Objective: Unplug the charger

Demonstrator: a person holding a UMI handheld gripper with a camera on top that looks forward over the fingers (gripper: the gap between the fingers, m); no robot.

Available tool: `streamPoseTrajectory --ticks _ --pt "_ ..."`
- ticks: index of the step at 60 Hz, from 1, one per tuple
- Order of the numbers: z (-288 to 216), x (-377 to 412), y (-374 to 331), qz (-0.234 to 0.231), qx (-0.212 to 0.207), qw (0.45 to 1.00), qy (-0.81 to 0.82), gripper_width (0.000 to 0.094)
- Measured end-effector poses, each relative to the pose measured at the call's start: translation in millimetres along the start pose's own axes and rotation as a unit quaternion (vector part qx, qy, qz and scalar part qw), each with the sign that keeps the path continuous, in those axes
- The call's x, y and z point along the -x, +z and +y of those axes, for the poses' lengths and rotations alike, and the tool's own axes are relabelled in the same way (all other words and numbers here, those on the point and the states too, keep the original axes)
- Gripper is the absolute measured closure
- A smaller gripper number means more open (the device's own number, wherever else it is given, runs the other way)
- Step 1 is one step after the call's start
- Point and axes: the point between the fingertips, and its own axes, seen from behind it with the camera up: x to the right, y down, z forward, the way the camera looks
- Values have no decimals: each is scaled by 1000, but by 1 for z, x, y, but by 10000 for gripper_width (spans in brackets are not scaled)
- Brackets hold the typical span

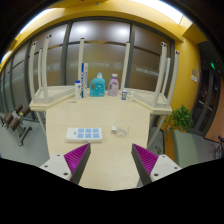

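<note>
A white power strip (pixel 85 133) lies flat on the pale wooden table (pixel 100 155), ahead of my fingers and a little to the left. A small white charger (pixel 119 129) with a thin white cable sits on the table just right of the strip. I cannot tell whether it is plugged in. My gripper (pixel 112 157) is open and empty, its magenta pads (pixel 77 156) wide apart over bare tabletop, well short of the strip and the charger.
At the table's far end stand a blue bottle (pixel 98 87), a pinkish bottle (pixel 114 85) and a slim white bottle (pixel 82 84). Wooden chairs (pixel 160 97) sit at both far sides. A potted plant (pixel 182 118) stands to the right, dark chairs (pixel 16 122) to the left.
</note>
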Motion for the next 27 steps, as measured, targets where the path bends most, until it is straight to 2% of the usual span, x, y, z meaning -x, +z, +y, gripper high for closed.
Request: streamPoseTrajectory --ticks 16,27 --pt "3 6 -76 7 -26 1000 -7 84" --pt "12 7 -87 8 -16 1000 -16 85"
